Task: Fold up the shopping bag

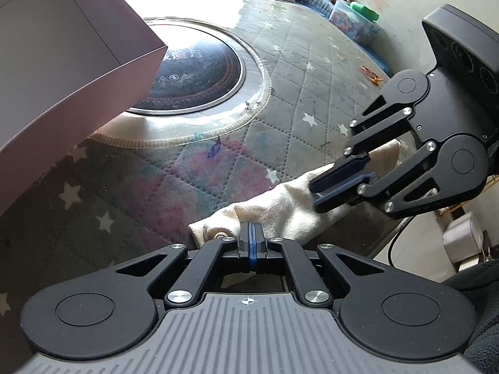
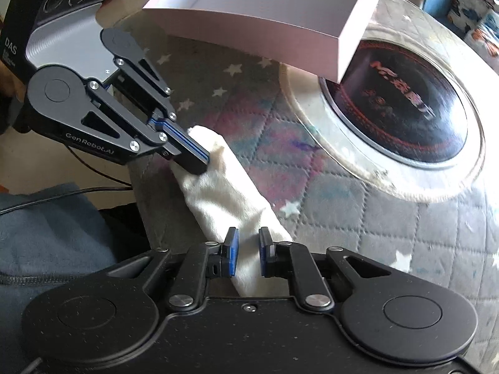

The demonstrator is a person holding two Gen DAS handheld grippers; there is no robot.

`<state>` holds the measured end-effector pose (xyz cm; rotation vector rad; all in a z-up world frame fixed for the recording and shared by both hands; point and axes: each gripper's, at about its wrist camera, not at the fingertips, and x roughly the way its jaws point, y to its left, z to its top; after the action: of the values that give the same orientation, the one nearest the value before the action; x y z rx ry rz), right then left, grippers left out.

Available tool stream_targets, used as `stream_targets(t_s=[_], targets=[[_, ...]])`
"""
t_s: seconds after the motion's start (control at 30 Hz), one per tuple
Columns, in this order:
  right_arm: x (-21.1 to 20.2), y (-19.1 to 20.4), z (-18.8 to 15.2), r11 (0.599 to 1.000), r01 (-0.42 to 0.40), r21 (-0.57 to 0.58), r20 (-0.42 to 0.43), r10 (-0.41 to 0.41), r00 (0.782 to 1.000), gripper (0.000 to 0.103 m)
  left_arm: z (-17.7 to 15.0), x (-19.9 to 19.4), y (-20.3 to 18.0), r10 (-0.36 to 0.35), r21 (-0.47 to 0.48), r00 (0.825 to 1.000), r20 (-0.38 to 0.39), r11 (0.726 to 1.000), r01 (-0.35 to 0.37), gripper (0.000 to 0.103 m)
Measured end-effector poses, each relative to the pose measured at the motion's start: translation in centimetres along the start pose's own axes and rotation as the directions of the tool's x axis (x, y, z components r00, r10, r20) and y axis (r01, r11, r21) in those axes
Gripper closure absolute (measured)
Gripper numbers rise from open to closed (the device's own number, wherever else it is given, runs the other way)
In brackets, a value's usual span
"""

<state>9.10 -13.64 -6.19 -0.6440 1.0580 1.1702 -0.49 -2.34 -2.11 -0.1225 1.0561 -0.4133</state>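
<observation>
A cream cloth shopping bag (image 1: 280,205) (image 2: 224,193) lies rolled into a narrow strip near the table's front edge, on a quilted star-patterned cover (image 1: 296,71). My left gripper (image 1: 252,233) (image 2: 202,165) is shut, its fingers pinching one end of the strip. At the other end my right gripper (image 2: 248,237) (image 1: 315,194) is shut on the bag, with the thick roll of cloth filling the gap between its blue pads. Both grippers point steeply down at the table.
A pink open box (image 1: 62,62) (image 2: 265,15) stands beyond the bag, partly over a round black hotplate (image 1: 193,71) (image 2: 399,103) set in the table. Toys and a plastic tub (image 1: 352,21) sit far back. A person's dark clothing (image 2: 46,218) and a cable lie past the table edge.
</observation>
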Motion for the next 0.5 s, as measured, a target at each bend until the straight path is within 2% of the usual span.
stream_targets(t_s=[0.2, 0.5], targets=[[1.2, 0.0, 0.9, 1.0, 0.012, -0.015, -0.03, -0.013, 0.999, 0.09, -0.1, -0.5, -0.8, -0.008, -0.017, 1.0, 0.012, 1.0, 0.008, 0.1], [1.4, 0.2, 1.1, 0.999, 0.006, -0.039, -0.04, -0.008, 0.999, 0.088, -0.9, -3.5, -3.7, 0.083, 0.015, 0.995, 0.051, 0.996, -0.084, 0.098]])
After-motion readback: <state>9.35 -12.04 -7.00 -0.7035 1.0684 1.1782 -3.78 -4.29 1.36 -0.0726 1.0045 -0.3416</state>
